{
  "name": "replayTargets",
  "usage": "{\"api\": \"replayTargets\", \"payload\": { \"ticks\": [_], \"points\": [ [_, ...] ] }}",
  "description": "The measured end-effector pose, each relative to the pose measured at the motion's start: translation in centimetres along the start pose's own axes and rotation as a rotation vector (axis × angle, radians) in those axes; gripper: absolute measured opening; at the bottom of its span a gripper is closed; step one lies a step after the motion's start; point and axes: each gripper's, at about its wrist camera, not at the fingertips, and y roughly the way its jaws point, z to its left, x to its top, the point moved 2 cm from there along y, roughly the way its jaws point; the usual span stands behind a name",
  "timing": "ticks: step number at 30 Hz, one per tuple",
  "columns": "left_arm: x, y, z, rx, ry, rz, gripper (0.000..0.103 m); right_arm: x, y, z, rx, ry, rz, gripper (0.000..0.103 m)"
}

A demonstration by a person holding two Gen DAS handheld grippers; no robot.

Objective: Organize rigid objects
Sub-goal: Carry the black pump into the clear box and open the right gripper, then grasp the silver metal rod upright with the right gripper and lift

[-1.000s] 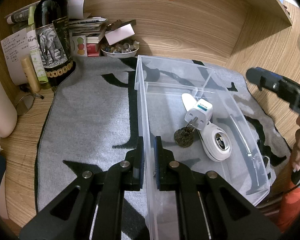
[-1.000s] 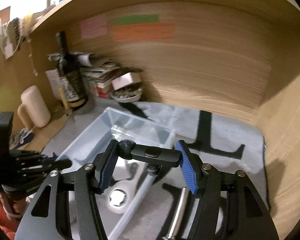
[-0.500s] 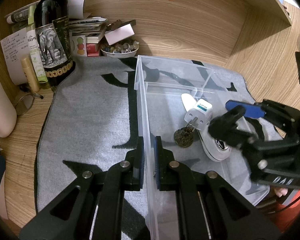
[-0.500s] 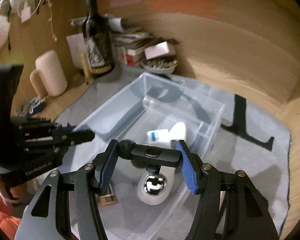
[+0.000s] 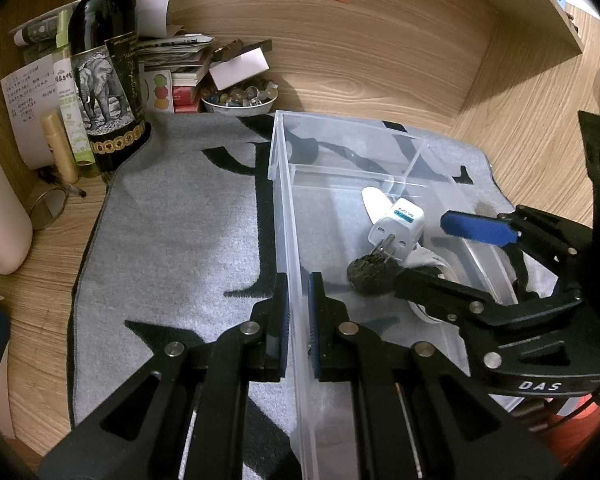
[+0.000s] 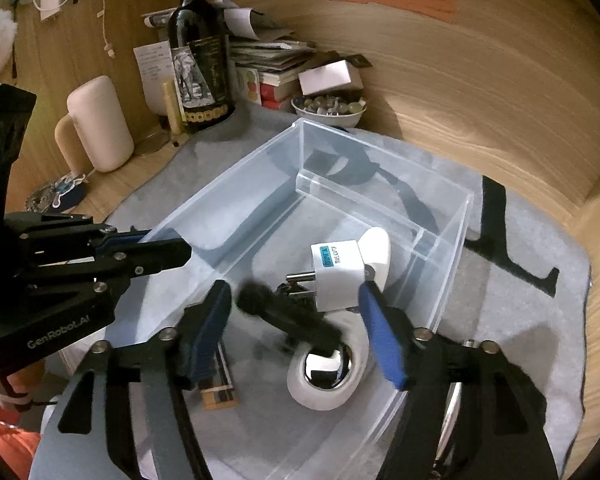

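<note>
A clear plastic bin (image 5: 284, 184) stands on the grey mat. My left gripper (image 5: 298, 320) is shut on the bin's left wall; it also shows in the right wrist view (image 6: 152, 248). Inside the bin lie a white travel plug adapter (image 5: 398, 224), a dark knobbly ball (image 5: 370, 274) and a white oval device (image 6: 328, 372). My right gripper (image 6: 296, 328) is open over the bin (image 6: 380, 168), above the adapter (image 6: 336, 276). A black rod-shaped object (image 6: 288, 316), blurred, lies loose between its fingers, tilted. The right gripper also shows in the left wrist view (image 5: 440, 252).
A wine bottle (image 5: 108, 80), stacked books and papers (image 5: 172, 68), a bowl of stones (image 5: 240, 98) and a pale cylinder (image 6: 100, 124) crowd the back left. Wooden walls close the back and right. A small brown-striped item (image 6: 218, 392) lies in the bin.
My right gripper moved in from the right and down over the bin, then opened wider; the black rod it held now sits loose and tilted between its fingers. The left gripper has not moved.
</note>
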Motion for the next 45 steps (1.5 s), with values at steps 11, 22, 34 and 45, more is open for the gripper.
{"api": "replayTargets", "payload": {
  "ticks": [11,22,34,45],
  "points": [
    [0.0,0.0,0.0,0.0,0.001,-0.001,0.008,0.7,-2.2,-0.4,-0.019,-0.002,-0.067,0.067],
    [0.0,0.0,0.0,0.0,0.002,-0.001,0.008,0.4,-6.6,-5.3,-0.133,0.109,-0.161,0.068],
    [0.0,-0.1,0.0,0.002,0.002,-0.001,0.008,-4.5,-4.7,-9.9,-0.214,0.252,-0.036,0.068],
    [0.0,-0.1,0.0,0.002,0.001,-0.001,0.008,-9.0,-1.1,-11.2,-0.176,0.354,0.098,0.067]
  ]
}}
